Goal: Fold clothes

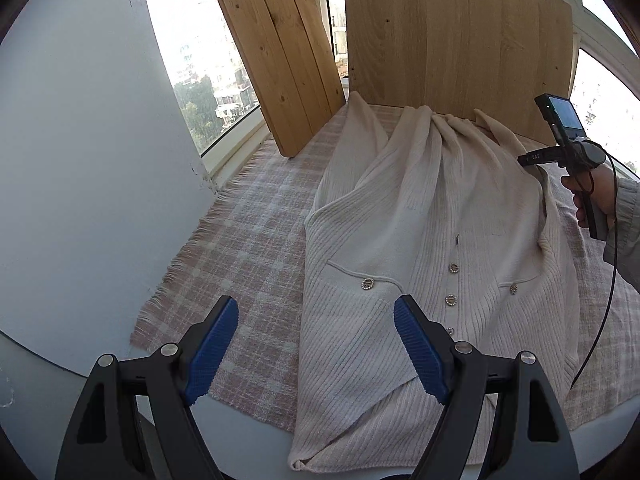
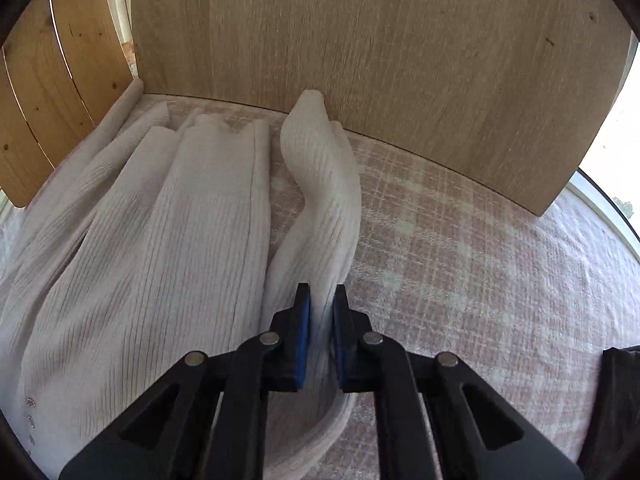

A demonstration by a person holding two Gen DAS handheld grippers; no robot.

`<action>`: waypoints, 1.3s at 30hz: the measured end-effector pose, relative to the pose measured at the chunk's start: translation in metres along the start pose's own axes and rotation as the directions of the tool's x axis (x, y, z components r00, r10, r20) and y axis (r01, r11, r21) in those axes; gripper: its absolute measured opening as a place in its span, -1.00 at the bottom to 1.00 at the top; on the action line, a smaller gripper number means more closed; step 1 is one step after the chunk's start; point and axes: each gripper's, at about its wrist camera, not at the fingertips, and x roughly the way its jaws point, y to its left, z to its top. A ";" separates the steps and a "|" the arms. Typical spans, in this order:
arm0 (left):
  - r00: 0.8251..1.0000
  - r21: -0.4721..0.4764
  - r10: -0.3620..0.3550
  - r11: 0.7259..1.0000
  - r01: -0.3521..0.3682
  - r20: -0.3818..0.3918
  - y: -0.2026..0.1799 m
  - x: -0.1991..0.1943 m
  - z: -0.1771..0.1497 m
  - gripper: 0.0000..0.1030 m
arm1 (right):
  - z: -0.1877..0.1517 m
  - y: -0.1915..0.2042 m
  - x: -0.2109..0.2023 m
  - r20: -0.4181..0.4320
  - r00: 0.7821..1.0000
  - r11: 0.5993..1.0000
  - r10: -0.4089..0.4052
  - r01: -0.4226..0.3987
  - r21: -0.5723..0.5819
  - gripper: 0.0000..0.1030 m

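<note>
A cream ribbed cardigan (image 1: 432,240) with small round buttons lies on a pink plaid cloth (image 1: 248,248), its body partly folded over. My left gripper (image 1: 316,320) is open and empty, hovering above the cardigan's near left edge. My right gripper (image 2: 320,300) is shut on the cardigan's sleeve (image 2: 320,184), which rises from the cloth and trails toward the wooden board. The rest of the cardigan (image 2: 140,248) lies to its left. In the left wrist view the right gripper (image 1: 536,160) is at the cardigan's far right side, held by a hand.
A large wooden board (image 1: 456,36) leans upright just behind the cardigan, with a second slatted board (image 1: 276,52) to its left. A white wall (image 1: 80,160) and windows flank the left. The plaid cloth (image 2: 460,240) stretches out to the right of the sleeve.
</note>
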 end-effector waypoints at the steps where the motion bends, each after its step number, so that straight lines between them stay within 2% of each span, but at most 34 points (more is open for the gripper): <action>1: 1.000 0.003 -0.005 1.000 0.005 0.002 -0.001 0.000 0.001 0.53 | -0.003 -0.002 -0.005 0.009 1.000 1.000 -0.008 0.008 0.007 -0.82; 7: 0.999 0.037 -0.027 0.999 0.027 0.018 -0.002 -0.001 0.007 0.53 | -0.022 -0.017 -0.053 0.089 0.994 0.996 -0.059 0.053 0.065 -0.82; 12: 0.998 0.048 -0.058 0.997 0.057 0.024 -0.001 0.001 0.013 0.53 | -0.059 -0.056 -0.116 0.142 0.981 0.979 -0.134 0.109 0.171 -0.82; 20: 0.994 0.083 -0.106 0.991 0.104 0.023 -0.013 0.006 0.018 0.53 | -0.138 -0.135 -0.234 0.187 0.925 0.913 -0.330 0.263 0.311 -0.82; 24: 0.992 0.103 -0.128 0.987 0.126 0.008 -0.025 0.010 0.017 0.53 | -0.184 -0.163 -0.290 0.181 0.889 0.862 -0.421 0.329 0.387 -0.82; 28: 0.989 0.119 -0.145 0.982 0.145 -0.013 -0.035 0.015 0.013 0.53 | -0.228 -0.195 -0.330 0.138 0.861 0.799 -0.489 0.379 0.467 -0.82; 33: 0.988 0.138 -0.152 0.978 0.155 -0.031 -0.046 0.018 0.008 0.53 | -0.273 -0.244 -0.341 0.043 0.827 0.712 -0.561 0.455 0.534 -0.82; 39: 0.989 0.151 -0.142 0.978 0.146 -0.034 -0.053 0.016 0.007 0.53 | -0.315 -0.292 -0.346 -0.038 0.789 0.618 -0.614 0.509 0.599 -0.82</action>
